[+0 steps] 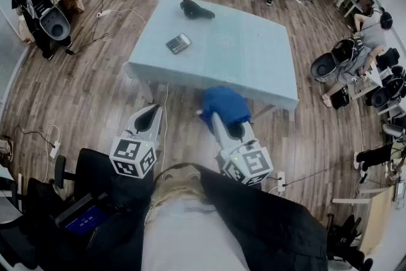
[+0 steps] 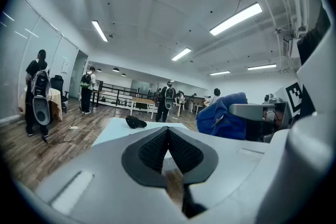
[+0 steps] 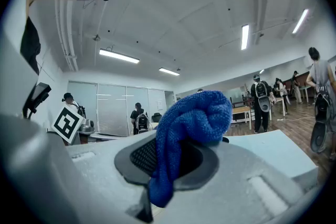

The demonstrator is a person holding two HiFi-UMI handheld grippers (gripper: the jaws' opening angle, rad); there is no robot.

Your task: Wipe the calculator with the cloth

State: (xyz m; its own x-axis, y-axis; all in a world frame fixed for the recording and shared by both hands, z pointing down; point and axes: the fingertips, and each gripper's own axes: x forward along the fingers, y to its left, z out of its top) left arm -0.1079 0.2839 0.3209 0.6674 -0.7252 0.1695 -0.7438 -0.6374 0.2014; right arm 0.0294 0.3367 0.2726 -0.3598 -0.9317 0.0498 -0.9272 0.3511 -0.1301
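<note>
Standing at the 6 o'clock side of a pale blue table (image 1: 254,60), a person holds a gripper in each hand, both short of its near edge. The right gripper (image 1: 220,117) has its jaws clamped on a blue cloth (image 1: 223,105), which bunches over the tips and hangs down one side. The left gripper (image 1: 154,110) has its fingers together with nothing between them. It sits at 9 o'clock of the right one, and the two do not touch.

The calculator (image 1: 179,43) lies flat and askew on the table, toward 10 o'clock from the table's middle and well apart from both grippers and the cloth. A black object (image 1: 196,8) rests near the far edge at 12 o'clock; what it is cannot be told.

The table stands on a wood-plank floor (image 1: 95,92) crossed by white cables (image 1: 114,11). Other people (image 1: 38,9) wearing grey rigs stand around the room at 10, 12 and 3 o'clock. In the left gripper view, strip lights (image 2: 236,18) run along a white ceiling and a black railing (image 2: 118,96) lines the far side, with more tables behind it.
</note>
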